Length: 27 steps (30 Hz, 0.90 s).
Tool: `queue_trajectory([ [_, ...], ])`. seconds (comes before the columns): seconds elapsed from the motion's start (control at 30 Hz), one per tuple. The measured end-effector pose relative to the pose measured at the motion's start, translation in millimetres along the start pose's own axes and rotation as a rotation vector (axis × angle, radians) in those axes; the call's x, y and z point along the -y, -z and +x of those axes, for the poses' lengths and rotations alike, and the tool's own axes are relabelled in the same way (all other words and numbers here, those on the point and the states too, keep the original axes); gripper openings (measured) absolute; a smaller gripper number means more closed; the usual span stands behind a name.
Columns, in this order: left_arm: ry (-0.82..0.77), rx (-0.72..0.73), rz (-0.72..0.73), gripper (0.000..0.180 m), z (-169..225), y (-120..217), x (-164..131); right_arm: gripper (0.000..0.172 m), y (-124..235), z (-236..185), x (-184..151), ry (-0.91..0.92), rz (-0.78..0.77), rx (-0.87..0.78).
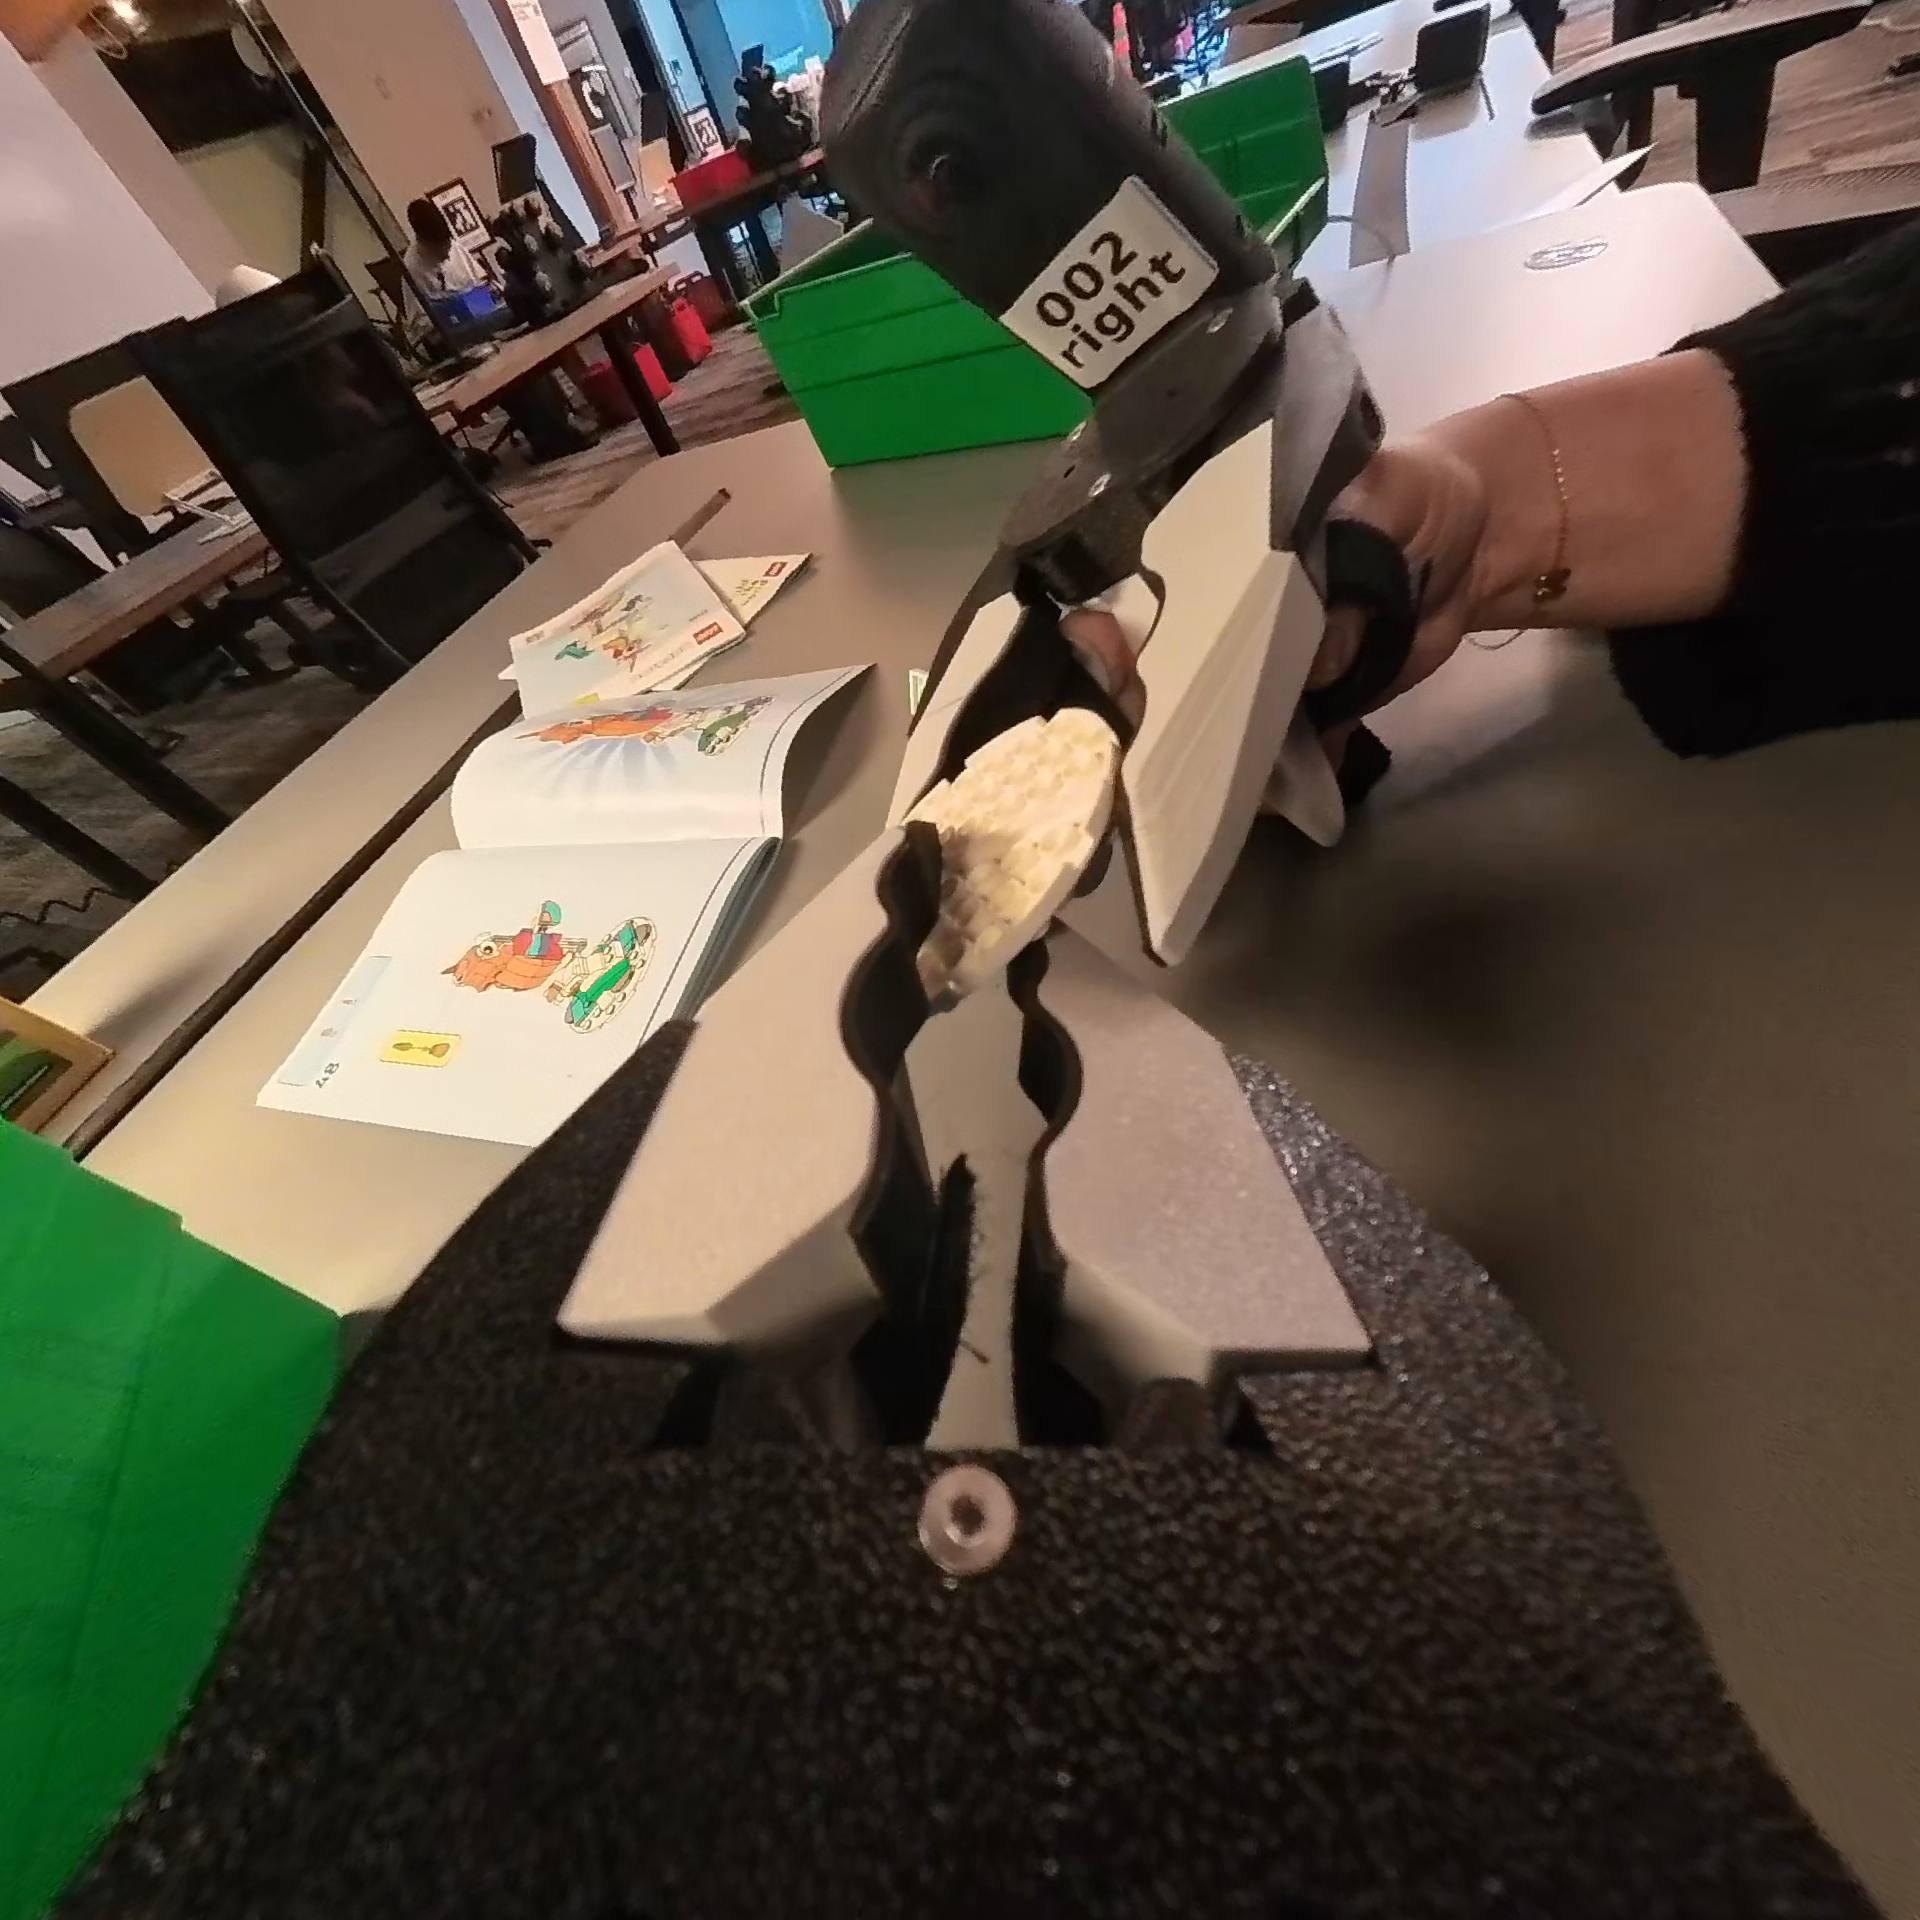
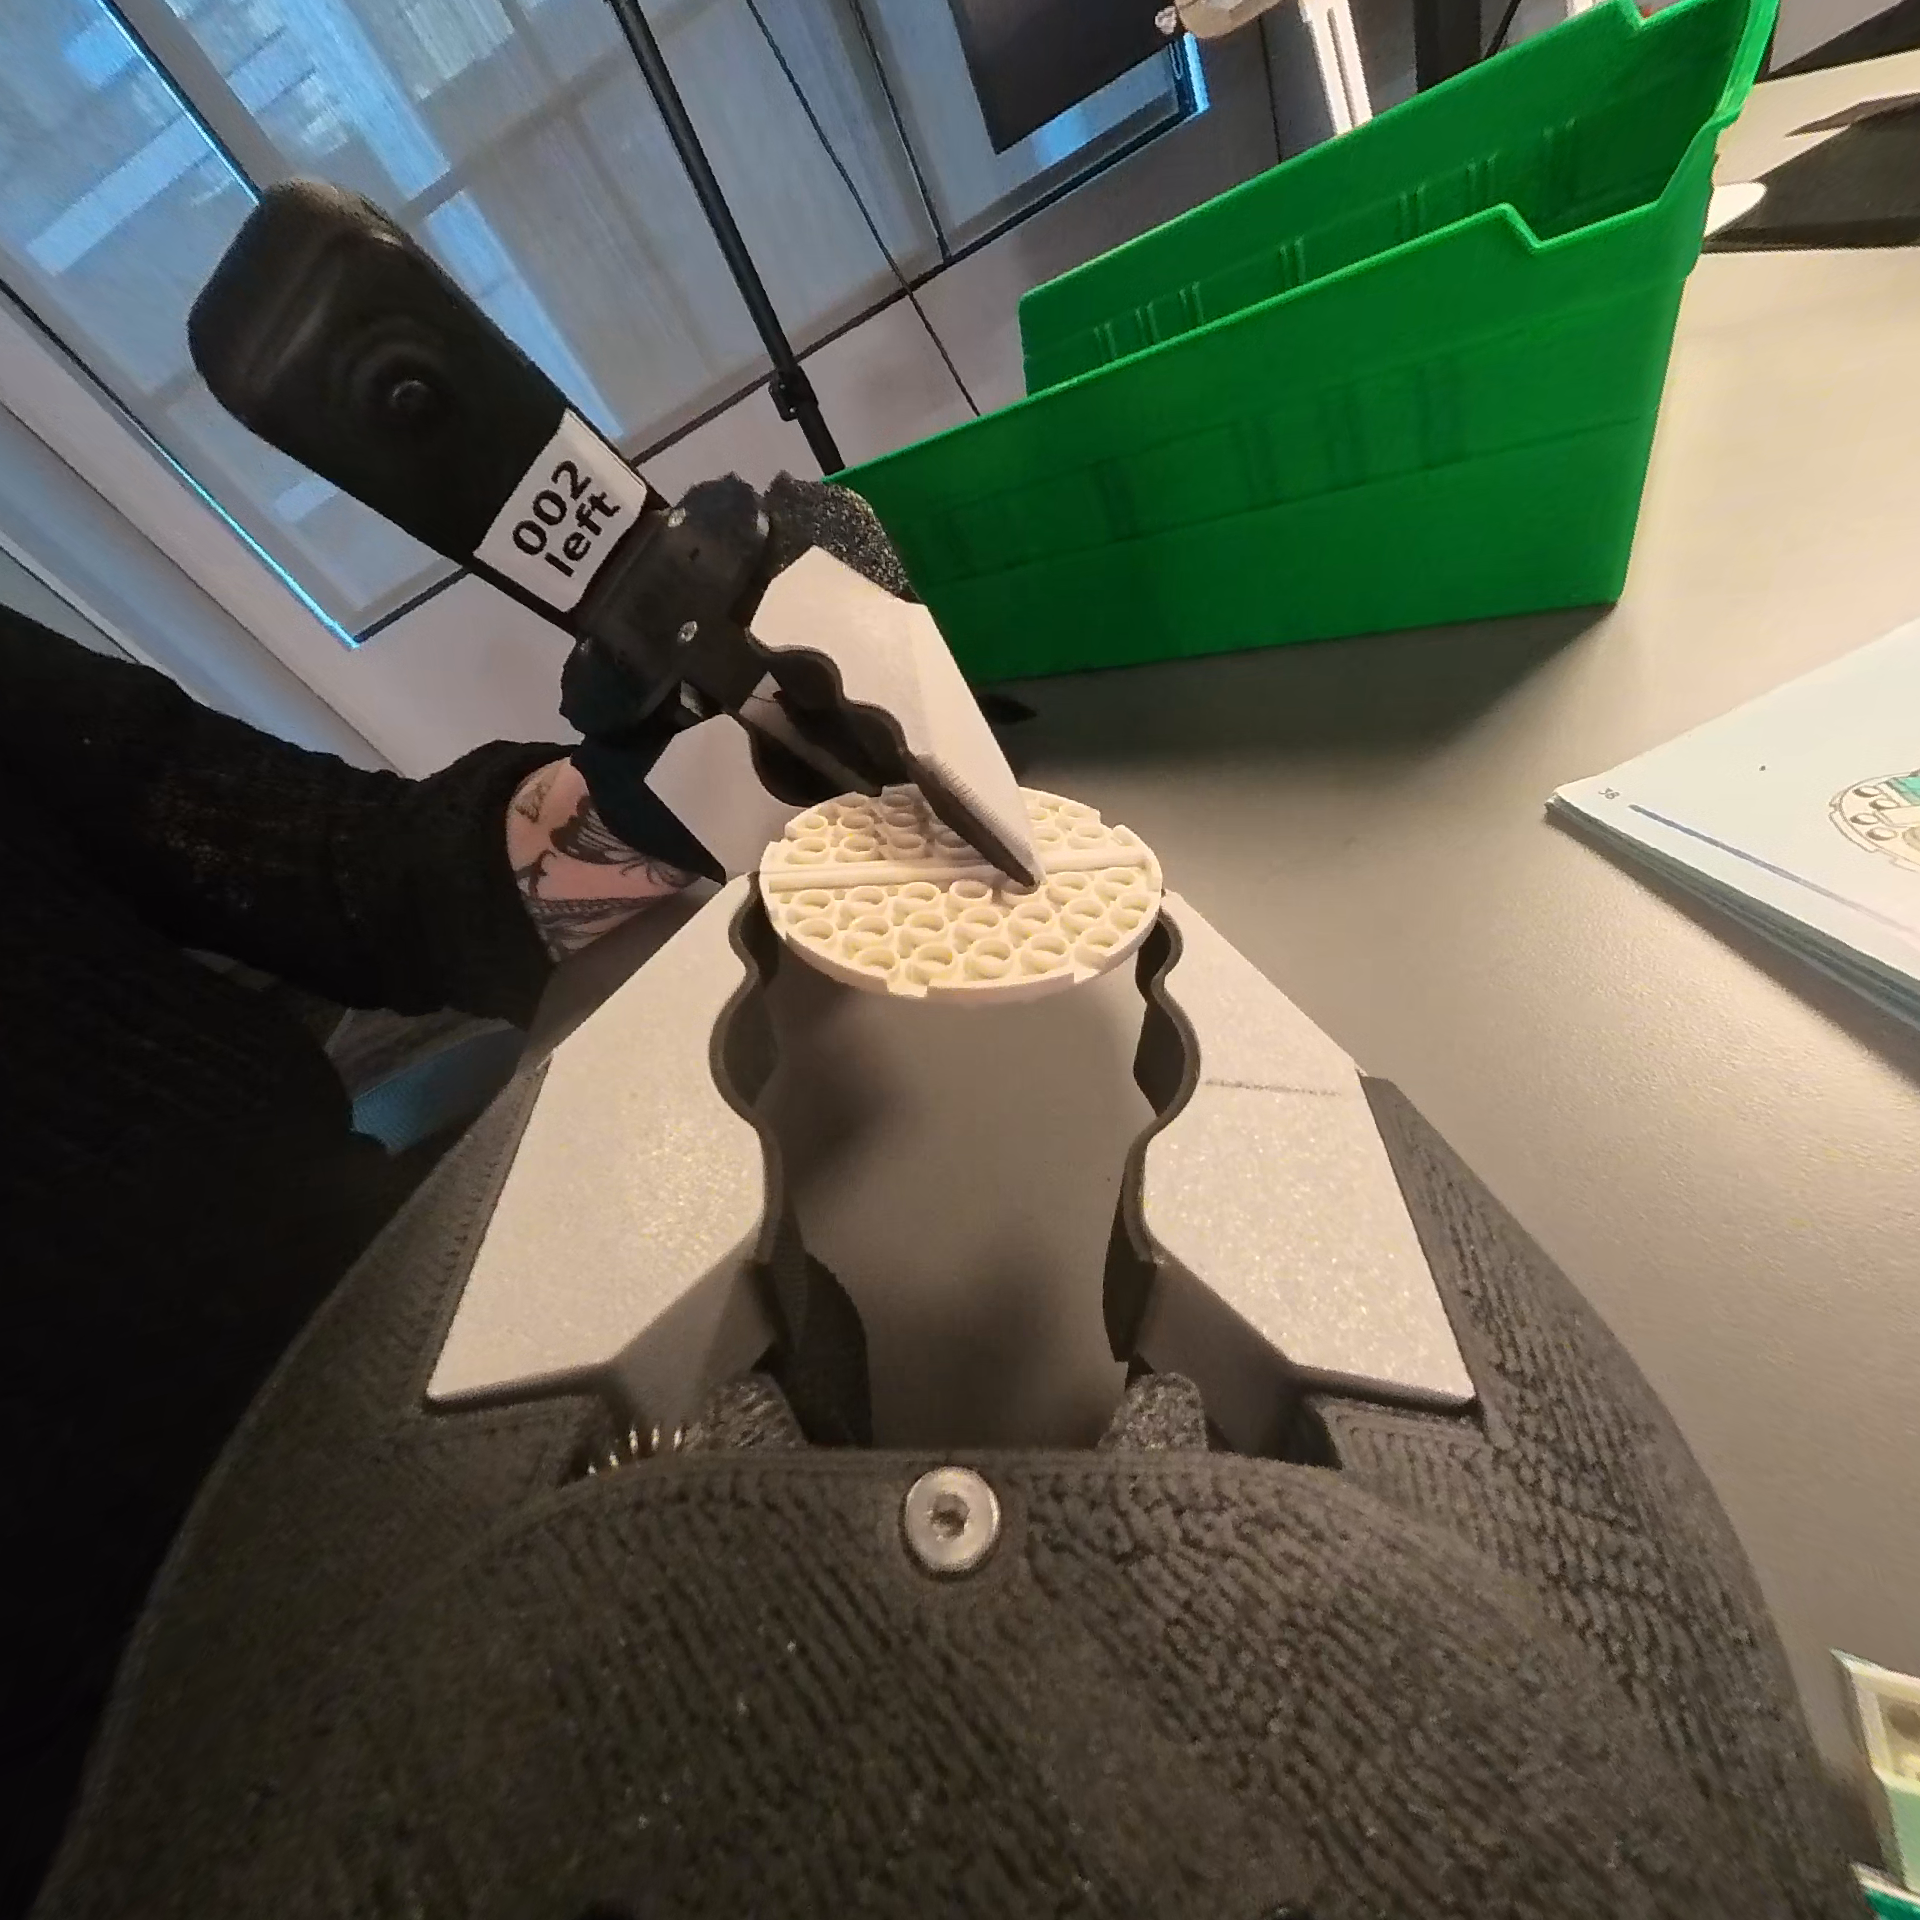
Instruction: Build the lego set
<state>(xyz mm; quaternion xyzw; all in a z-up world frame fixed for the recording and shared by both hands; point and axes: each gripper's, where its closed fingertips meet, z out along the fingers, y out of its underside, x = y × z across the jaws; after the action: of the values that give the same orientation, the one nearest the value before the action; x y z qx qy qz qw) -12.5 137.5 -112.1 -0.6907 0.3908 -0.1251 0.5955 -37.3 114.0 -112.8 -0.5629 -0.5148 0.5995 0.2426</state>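
A white round studded plate (image 2: 935,935) is held above the grey table (image 2: 1351,935), with its tubed face towards the right wrist camera. My right gripper (image 2: 956,920) is shut on the plate, one pad against each side of its rim. My left gripper (image 1: 971,914) is shut on the same plate (image 1: 1023,821), pinching its two flat faces near the edge. In the right wrist view the left gripper (image 2: 1023,873) comes in from the upper left, its top finger lying across the plate. In the left wrist view the right gripper (image 1: 1049,790) reaches in from the upper right.
An open picture booklet (image 1: 582,894) and smaller booklets (image 1: 644,623) lie on the table to the left. Green bins stand behind (image 1: 914,353) and at the near left (image 1: 125,1403). In the right wrist view a green bin (image 2: 1351,436) is behind and a booklet (image 2: 1766,831) to the right. Only a small space, under 4 cm, lies between the two pairs of fingers.
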Motion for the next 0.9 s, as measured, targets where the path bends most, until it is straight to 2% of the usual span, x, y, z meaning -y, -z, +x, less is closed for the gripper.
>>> queue_trajectory([
  [0.83,0.079,-0.042,-0.01,0.01,1,1,-2,0.069,-2,2,-4,0.015,-0.033,-0.022],
  [0.87,0.101,-0.039,0.022,0.007,-1,2,3,0.066,-2,6,-7,0.024,-0.058,-0.053],
  [0.9,0.192,-0.087,0.06,0.006,-1,7,11,0.019,-1,15,-12,0.068,-0.103,-0.129],
])
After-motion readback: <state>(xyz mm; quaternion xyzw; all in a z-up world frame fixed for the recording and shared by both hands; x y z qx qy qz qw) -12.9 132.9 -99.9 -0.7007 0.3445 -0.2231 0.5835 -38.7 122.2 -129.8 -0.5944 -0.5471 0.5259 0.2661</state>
